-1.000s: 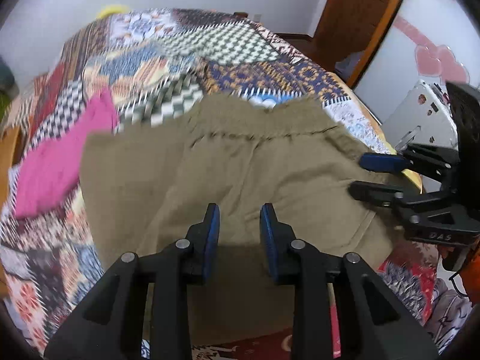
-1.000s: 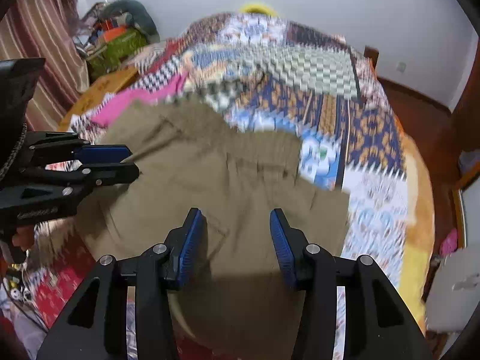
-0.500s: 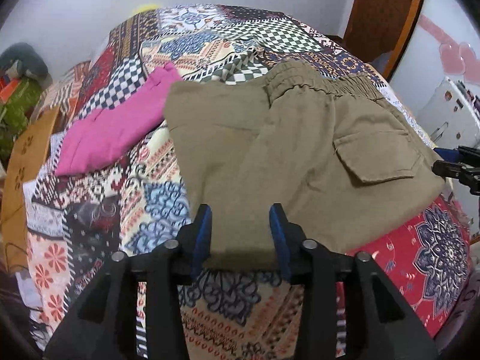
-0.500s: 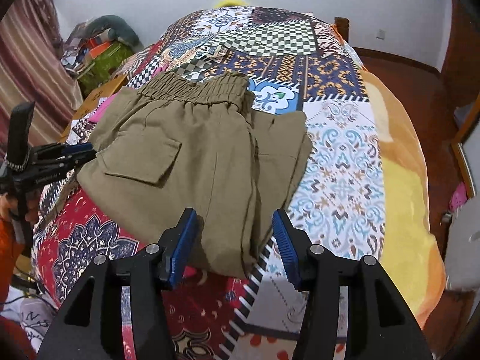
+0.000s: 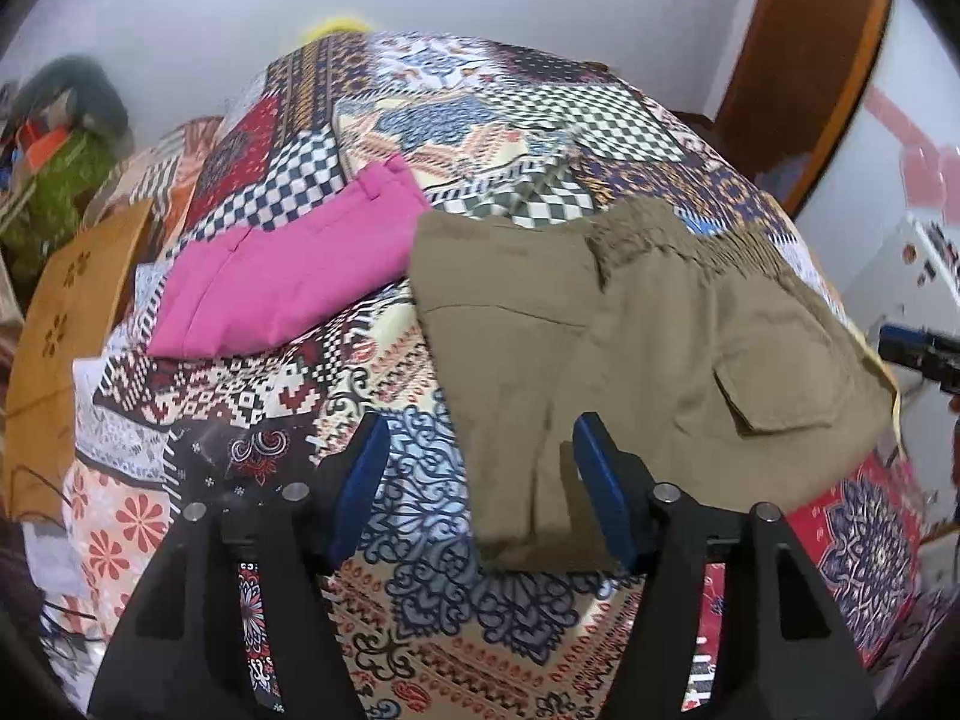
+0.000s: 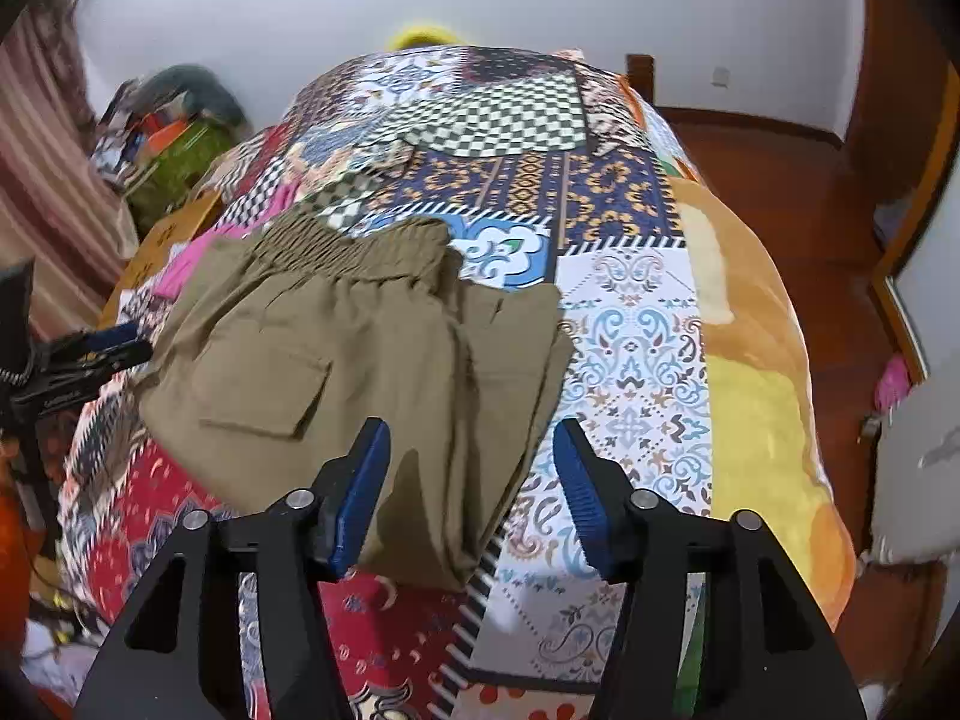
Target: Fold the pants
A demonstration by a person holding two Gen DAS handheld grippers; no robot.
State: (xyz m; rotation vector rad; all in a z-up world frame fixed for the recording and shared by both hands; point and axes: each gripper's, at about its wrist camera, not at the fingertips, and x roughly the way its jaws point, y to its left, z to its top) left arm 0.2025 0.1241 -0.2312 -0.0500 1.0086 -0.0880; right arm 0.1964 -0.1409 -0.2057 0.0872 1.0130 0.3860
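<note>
Both your left gripper (image 5: 474, 480) and right gripper (image 6: 471, 483) gape wide, empty, above folded green pants (image 6: 372, 360) on the bed (image 6: 636, 324)

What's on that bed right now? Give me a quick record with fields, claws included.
surface: bed with patchwork quilt
main item: olive pants, folded, lying flat, cargo pocket up
other clothing: folded pink garment, left of the pants
left claw: open, empty
right claw: open, empty
contact: neither claw grips the pants

Pants (image 5: 648, 348) lie on bedspread (image 5: 420, 540), right of folded garment (image 5: 288, 282).
</note>
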